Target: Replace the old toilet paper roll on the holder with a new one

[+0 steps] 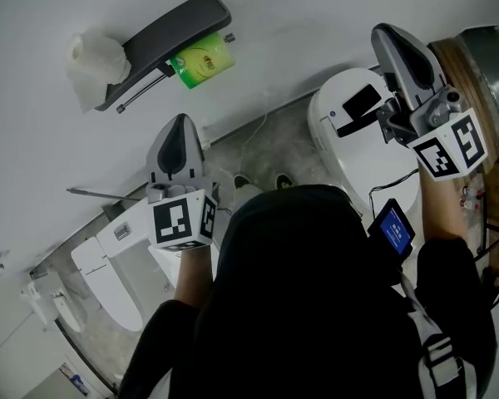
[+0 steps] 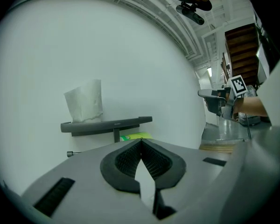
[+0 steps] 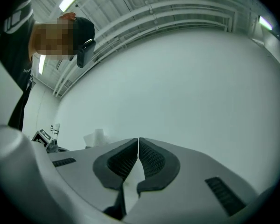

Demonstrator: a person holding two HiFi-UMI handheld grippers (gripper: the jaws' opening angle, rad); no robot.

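The left tool has its two dark ribbed pads pressed together at the tips, with nothing between them. It points at the white wall towards the holder, a dark grey shelf plate fixed to that wall with a thin metal rod under it. On top of the plate, towards its left end in the left gripper view, stands a lump of white toilet paper, ragged along its upper edge. Below the plate shows a green-wrapped roll, tucked between plate and rod; whether it is threaded on the rod I cannot tell. The left tool is near the holder but apart from it, touching neither the paper nor the plate. The right tool is likewise closed, its pads meeting along their length and gripping nothing. In the head view it is raised at the right, well apart from the holder and above a white toilet, and its own view takes in mostly bare wall, with the white toilet paper a small blur low at the left. Each tool carries a marker cube just ahead of the person's hand. In the head view the person's dark-covered head fills the lower middle, and another white toilet fixture stands at the lower left on a grey speckled floor
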